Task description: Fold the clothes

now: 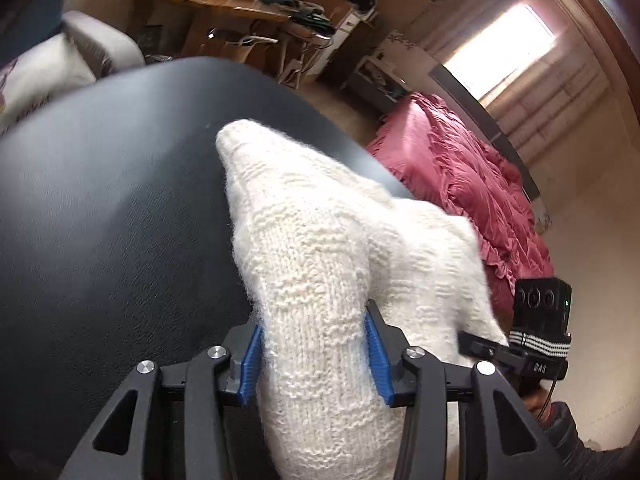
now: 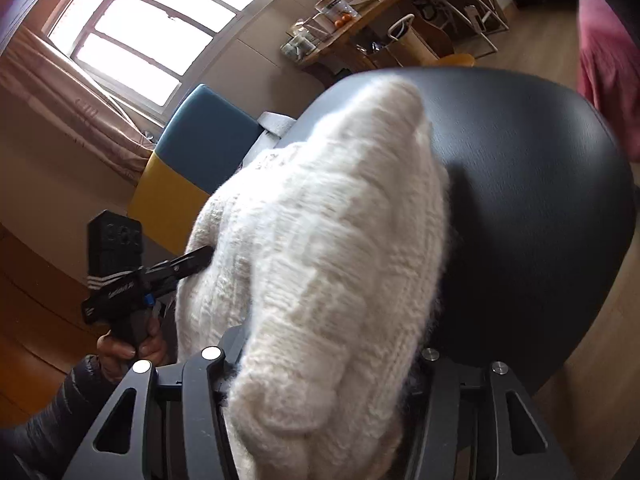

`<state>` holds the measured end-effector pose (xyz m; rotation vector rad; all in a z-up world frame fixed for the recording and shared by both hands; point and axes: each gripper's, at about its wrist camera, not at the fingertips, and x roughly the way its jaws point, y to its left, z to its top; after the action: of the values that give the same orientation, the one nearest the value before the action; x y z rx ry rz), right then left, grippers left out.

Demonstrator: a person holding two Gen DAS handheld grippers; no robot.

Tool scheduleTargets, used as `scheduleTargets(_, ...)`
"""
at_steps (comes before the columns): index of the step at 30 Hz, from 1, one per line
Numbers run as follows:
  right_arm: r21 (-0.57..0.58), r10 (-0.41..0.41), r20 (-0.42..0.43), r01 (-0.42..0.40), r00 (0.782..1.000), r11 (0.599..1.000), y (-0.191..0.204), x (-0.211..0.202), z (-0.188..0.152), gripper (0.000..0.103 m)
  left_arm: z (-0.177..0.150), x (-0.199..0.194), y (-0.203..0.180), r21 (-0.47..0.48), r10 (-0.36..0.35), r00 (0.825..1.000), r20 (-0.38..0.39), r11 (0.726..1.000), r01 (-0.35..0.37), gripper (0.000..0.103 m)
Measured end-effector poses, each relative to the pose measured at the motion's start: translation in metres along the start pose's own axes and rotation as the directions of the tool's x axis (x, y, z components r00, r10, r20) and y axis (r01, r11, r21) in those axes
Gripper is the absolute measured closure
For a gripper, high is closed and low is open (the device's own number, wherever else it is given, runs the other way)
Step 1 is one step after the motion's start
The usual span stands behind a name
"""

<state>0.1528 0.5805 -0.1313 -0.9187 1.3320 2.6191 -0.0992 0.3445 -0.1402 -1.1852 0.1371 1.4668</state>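
A white fluffy knitted garment (image 1: 320,240) lies bunched on the black leather-like table (image 1: 100,200). In the left wrist view its thick fold runs between the blue pads (image 1: 250,360) of my left gripper (image 1: 316,360), which is shut on it. My right gripper (image 1: 476,344) enters the knit from the lower right. In the right wrist view the same garment (image 2: 320,240) drapes over my right gripper (image 2: 320,380) and hides its fingertips; the knit rises from between the jaws. The left gripper (image 2: 196,258) bites the garment's left edge, held by a person's hand (image 2: 132,344).
The table's round edge (image 2: 600,240) drops to a wooden floor. A pink bedspread (image 1: 460,184) lies beyond the table, a cluttered wooden desk (image 1: 224,4) stands at the back, a pale armchair (image 1: 80,52) at the left. A blue and yellow chair (image 2: 200,148) stands under the window (image 2: 160,28).
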Motion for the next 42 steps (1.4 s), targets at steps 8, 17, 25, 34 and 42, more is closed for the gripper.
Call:
scheduleTargets(8, 0.015, -0.021, 0.051, 0.021, 0.998, 1.0, -0.002, 0.001, 0.007, 0.034, -0.006, -0.028, 0.0, -0.032, 0.122, 0.989, 0.084, 0.992, -0.12, 0.055)
scheduleTargets(17, -0.279, -0.132, 0.174, 0.177, 0.976, 0.944, 0.074, -0.039, 0.028, 0.034, -0.041, -0.05, -0.067, 0.136, 0.14, 0.976, 0.165, 0.977, -0.163, 0.055)
scheduleTargets(25, -0.338, -0.317, 0.05, 0.314, 0.947, 0.887, 0.023, 0.003, -0.01, 0.04, -0.08, 0.005, -0.062, 0.086, 0.238, 0.969, 0.069, 0.966, -0.243, 0.055)
scheduleTargets(34, -0.287, -0.368, 0.164, 0.401, 0.915, 0.87, 0.038, -0.015, -0.016, 0.037, -0.082, -0.02, -0.094, 0.052, 0.393, 0.906, 0.159, 0.913, -0.405, 0.054)
scheduleTargets(42, -0.317, -0.44, 0.338, 0.541, 0.832, 0.779, 0.118, -0.035, -0.015, 0.017, -0.087, -0.085, -0.139, -0.008, 0.512, 0.804, 0.301, 0.845, -0.535, 0.054)
